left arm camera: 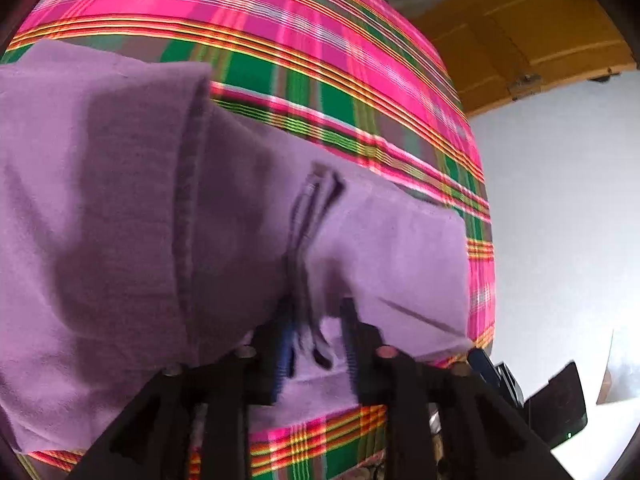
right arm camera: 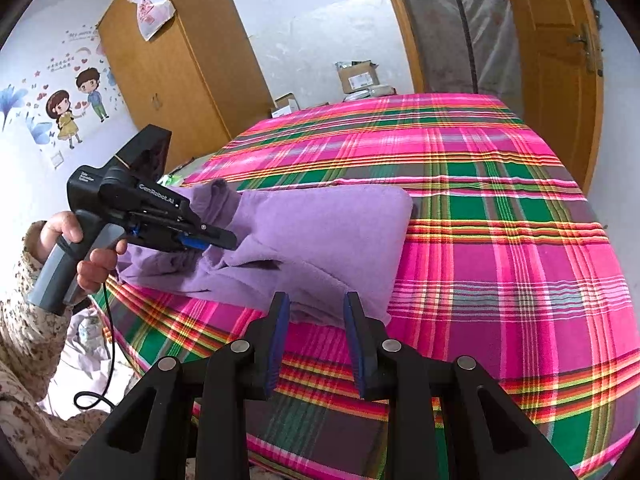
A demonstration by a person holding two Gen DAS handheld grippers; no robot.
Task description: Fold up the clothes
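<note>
Left claw (right arm camera: 216,242) grips a fold of the soft purple knit garment (right arm camera: 320,232); right claw (right arm camera: 316,320), parted and empty, hovers at the garment's near edge; align edges before pressing flat.

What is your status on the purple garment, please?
Left gripper in folds of purple garment, grip unclear. Right gripper open, empty. Garment part-folded on plaid bedspread. Nothing obstructing.

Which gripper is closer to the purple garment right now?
Left. The left gripper is right on the purple garment, with cloth bunched between its fingers. The right gripper hangs just short of the garment's near edge, open, holding nothing.
</note>
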